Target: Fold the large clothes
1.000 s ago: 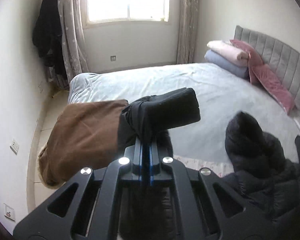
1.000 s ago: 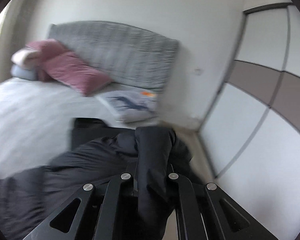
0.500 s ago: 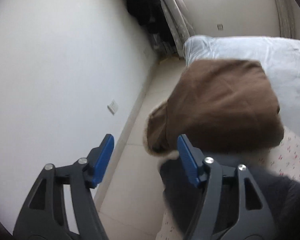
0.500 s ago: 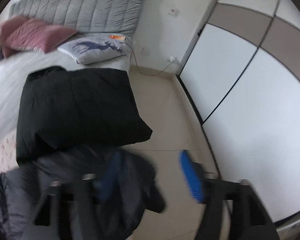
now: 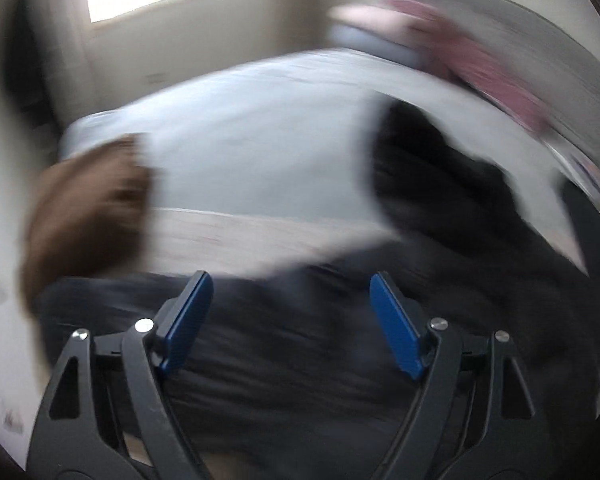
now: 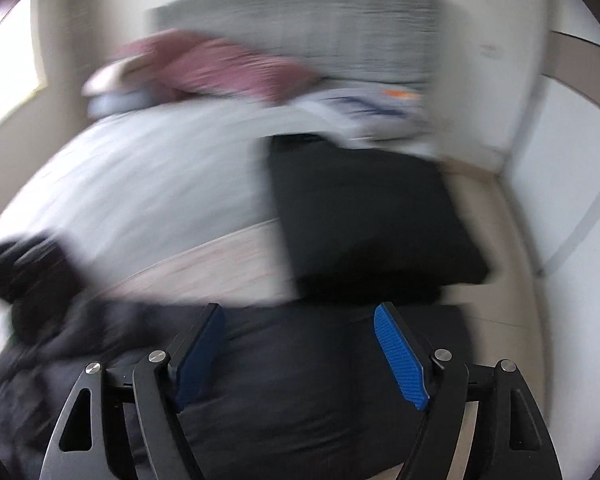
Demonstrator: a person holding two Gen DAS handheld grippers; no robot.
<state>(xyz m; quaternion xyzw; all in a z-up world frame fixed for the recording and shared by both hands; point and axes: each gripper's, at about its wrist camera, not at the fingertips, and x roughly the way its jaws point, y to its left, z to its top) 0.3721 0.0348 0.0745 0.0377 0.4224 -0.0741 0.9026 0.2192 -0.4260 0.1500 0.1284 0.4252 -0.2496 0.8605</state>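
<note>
**Both tongs open over the dark jacket**

Both views badly motion-blurred, so I'm keeping this coarse.

Left tongs (image 5: 290,320): jaws have just been opening and now stand wide, blue pads (image 5: 186,322) clear on both sides, nothing gripped. The dark jacket (image 5: 284,360) lies under and past them, filling the view from 4 to 8 o'clock, with a bunched black part rising toward 2 o'clock.

Right tongs (image 6: 300,354): same, jaws just been opening, wide apart, empty. Jacket (image 6: 284,380) sits between and below the pads (image 6: 400,356); I can't tell if they touch the fabric.

Jacket lies on the near edge of the bed (image 5: 252,132). Brown folded garment (image 5: 84,216) at 9 o'clock in the left view. Black folded garment (image 6: 372,216) at 1 o'clock in the right view, just beyond the jacket. Pink pillows (image 6: 220,68) and grey headboard (image 6: 300,24) at 12 o'clock there.
</note>
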